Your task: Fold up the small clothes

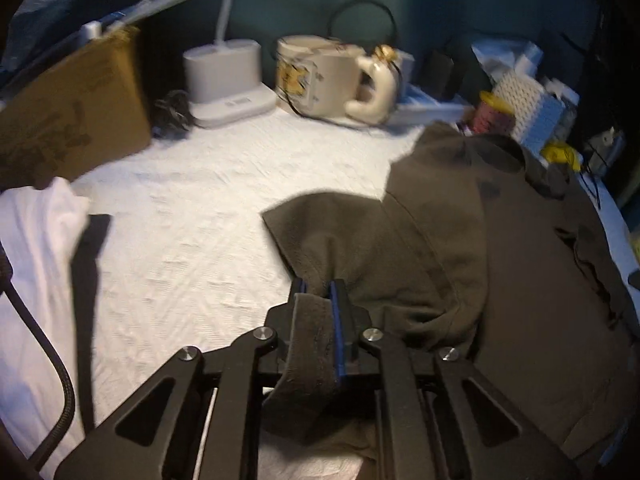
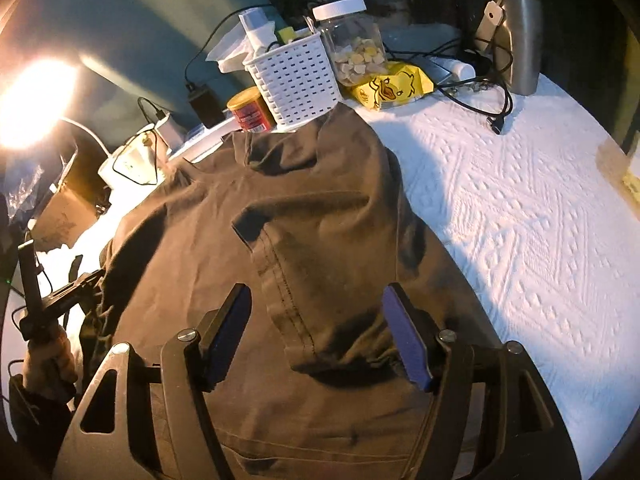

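Rumpled olive-brown shirt [image 2: 320,208], sleeve folded inward

The matte black left gripper [image 1: 320,286] has slotted linkage arms, round silver screws and blue pads; a braided black cable [image 1: 60,376] runs at nine o'clock. The matching black right gripper [image 2: 318,306] has blue rubber pads [image 2: 408,344] and silver screws.

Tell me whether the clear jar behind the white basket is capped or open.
Capped. The clear jar stands upright with its white lid seated on top, beside the white basket, and pale pieces fill its lower part.
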A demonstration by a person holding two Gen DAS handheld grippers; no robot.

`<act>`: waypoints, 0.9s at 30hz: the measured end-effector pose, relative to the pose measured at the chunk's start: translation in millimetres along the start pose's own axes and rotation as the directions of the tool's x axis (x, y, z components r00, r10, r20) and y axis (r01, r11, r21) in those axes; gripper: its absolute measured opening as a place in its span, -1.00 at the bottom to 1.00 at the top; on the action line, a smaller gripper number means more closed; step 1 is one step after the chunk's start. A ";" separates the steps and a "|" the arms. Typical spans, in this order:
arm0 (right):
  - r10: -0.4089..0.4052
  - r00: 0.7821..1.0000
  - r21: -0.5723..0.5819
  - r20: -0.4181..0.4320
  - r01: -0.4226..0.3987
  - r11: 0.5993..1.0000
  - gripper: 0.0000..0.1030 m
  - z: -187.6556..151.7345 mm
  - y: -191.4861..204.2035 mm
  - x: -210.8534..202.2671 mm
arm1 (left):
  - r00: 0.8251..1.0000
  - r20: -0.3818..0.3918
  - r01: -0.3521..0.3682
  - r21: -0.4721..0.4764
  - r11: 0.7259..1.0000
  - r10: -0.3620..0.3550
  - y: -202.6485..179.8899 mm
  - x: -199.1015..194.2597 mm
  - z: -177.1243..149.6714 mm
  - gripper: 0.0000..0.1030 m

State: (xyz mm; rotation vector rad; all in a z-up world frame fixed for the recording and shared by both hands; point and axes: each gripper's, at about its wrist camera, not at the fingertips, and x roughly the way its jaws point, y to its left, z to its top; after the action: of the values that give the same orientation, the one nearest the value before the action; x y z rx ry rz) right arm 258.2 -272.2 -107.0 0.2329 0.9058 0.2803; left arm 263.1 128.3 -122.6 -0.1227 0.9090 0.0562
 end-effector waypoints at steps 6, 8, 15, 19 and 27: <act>0.027 1.000 0.014 -0.007 -0.026 1.000 0.39 -1.2 -7.2 -1.4 | 0.988 0.127 -0.103 0.079 0.992 0.093 -21.7 -43.5 3.9 -0.82; 0.032 0.999 0.017 -0.006 -0.032 0.999 0.39 -0.9 -9.1 -1.7 | 0.980 0.162 -0.139 0.137 0.981 0.116 -39.0 -55.0 4.3 -0.82; 0.048 0.999 0.026 -0.002 -0.048 0.999 0.39 -1.7 -20.4 -6.3 | 0.930 0.295 -0.310 0.310 0.899 0.219 -98.0 -74.2 7.2 -0.82; 0.047 0.999 0.033 -0.002 -0.047 0.998 0.39 -2.8 -31.2 -10.1 | 0.923 0.325 -0.328 0.379 0.865 0.207 -126.3 -73.6 5.8 -0.82; 0.040 0.999 0.052 0.004 -0.040 0.998 0.39 -7.4 -48.0 -18.2 | 0.993 -0.003 0.106 0.394 0.913 -0.114 -161.0 -30.9 -4.0 -0.80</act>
State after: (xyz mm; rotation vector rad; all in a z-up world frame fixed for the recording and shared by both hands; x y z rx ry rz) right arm 248.4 -322.7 -113.1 0.3001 0.9068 0.2938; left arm 257.2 -31.7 -87.4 0.2022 0.8752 -0.2308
